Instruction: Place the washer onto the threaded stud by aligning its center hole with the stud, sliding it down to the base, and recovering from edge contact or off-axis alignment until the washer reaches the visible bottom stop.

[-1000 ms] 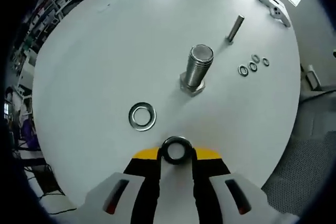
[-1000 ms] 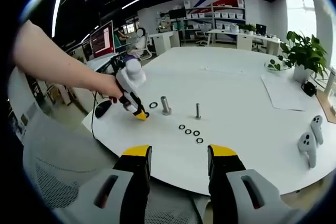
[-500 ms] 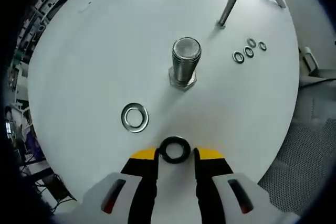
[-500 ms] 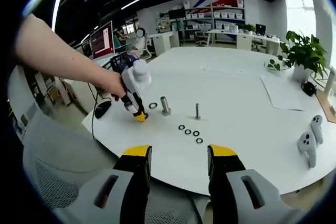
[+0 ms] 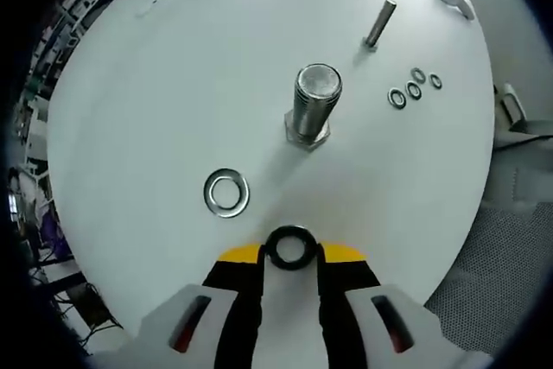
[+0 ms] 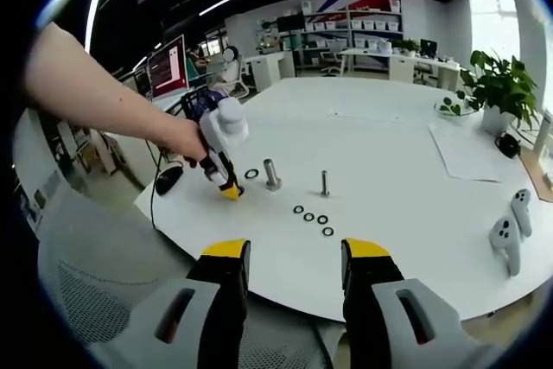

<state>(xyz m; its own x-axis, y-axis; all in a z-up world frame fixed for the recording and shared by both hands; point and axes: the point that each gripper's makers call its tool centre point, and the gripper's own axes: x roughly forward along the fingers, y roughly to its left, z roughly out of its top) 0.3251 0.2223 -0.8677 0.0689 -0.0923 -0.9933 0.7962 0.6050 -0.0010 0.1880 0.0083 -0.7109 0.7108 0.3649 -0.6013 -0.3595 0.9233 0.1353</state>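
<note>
My left claw [image 5: 291, 252] pinches a washer [image 5: 289, 246] above the table [image 5: 155, 84]; the stud [image 5: 313, 103] stands ahead of it, a second washer [image 5: 226, 192] ahead-left; my right claw [image 6: 294, 258] is spread, well back.

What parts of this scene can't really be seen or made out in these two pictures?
- Held washer, left gripper view: its lower edge hides between the fingers.
- Large stud: its threads blur; the base's far side hides behind it.
- Small rings, right gripper view: too small to tell apart.
</note>
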